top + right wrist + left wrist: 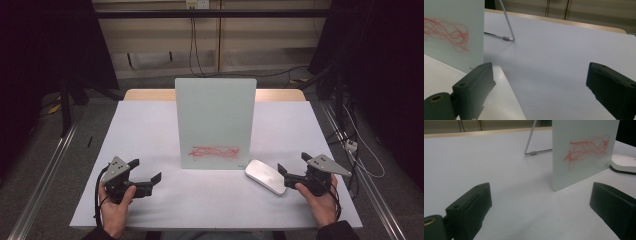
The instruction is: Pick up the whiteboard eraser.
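One board (215, 122) stands upright mid-table, red scribble (214, 151) low on its face. Its wire stand (534, 152) is hidden behind it from the high view; both gripper views catch it. One white eraser (265, 176) lies flat near the table's (150, 130) front edge, just right of the board's lower corner; cut off in both gripper views. Two tongs: left tongs (148, 179) open, empty, near the front left corner. Right tongs (292, 168) open wide, one jaw at the eraser's right end; contact unclear.
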